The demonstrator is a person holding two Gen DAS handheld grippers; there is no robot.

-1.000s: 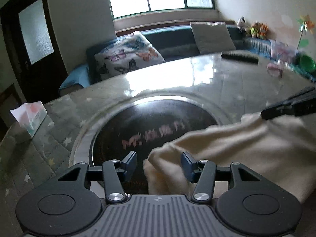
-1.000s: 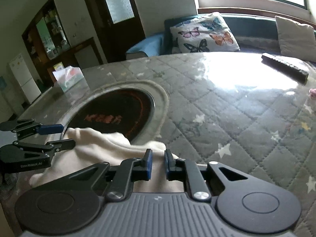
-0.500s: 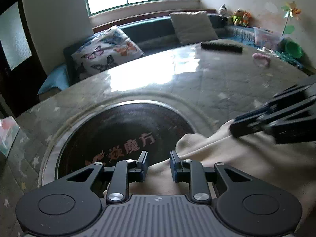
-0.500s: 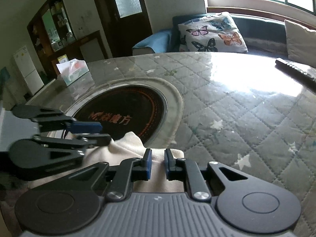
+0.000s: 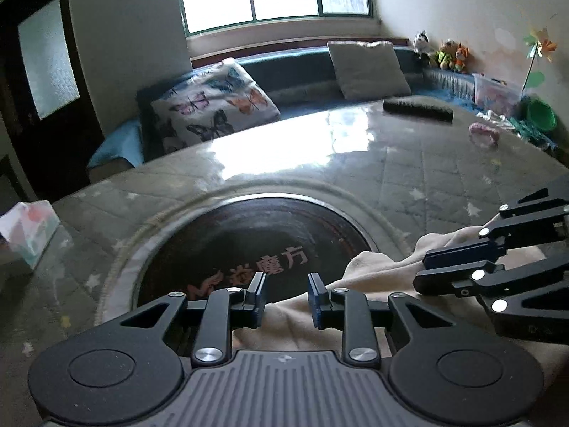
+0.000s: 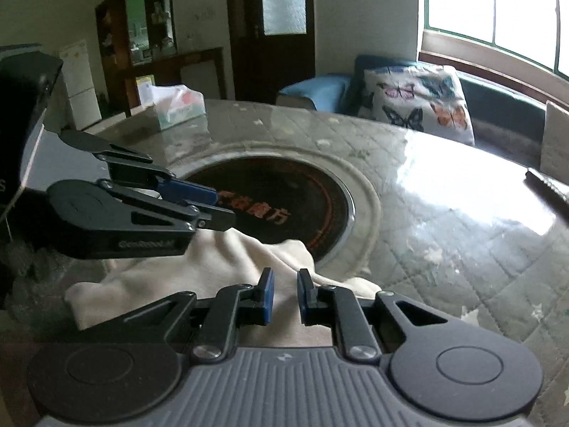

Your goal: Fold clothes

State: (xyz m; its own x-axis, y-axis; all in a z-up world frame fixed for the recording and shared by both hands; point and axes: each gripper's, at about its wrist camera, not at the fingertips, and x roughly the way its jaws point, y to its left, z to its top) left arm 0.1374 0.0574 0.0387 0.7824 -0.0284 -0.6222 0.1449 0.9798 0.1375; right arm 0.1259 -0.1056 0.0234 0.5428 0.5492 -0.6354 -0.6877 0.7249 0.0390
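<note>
Hovering over the cream garment (image 5: 373, 277), the left hand-held gripper (image 5: 286, 297) had its jaws parted, nothing between them. The right hand-held gripper (image 6: 284, 295) was spread too, with cloth below it, not pinched. The garment lay bunched at the near edge of the quilted bench (image 5: 409, 174), its far fold lapping onto the dark round inset (image 5: 249, 238). A tissue box (image 5: 26, 227) sat at the left edge.

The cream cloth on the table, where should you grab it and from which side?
Probably the loose raised corner of the cream cloth lying over the dark round plate. It stands free, so the right tool, now open, could pinch it from the near side.
</note>
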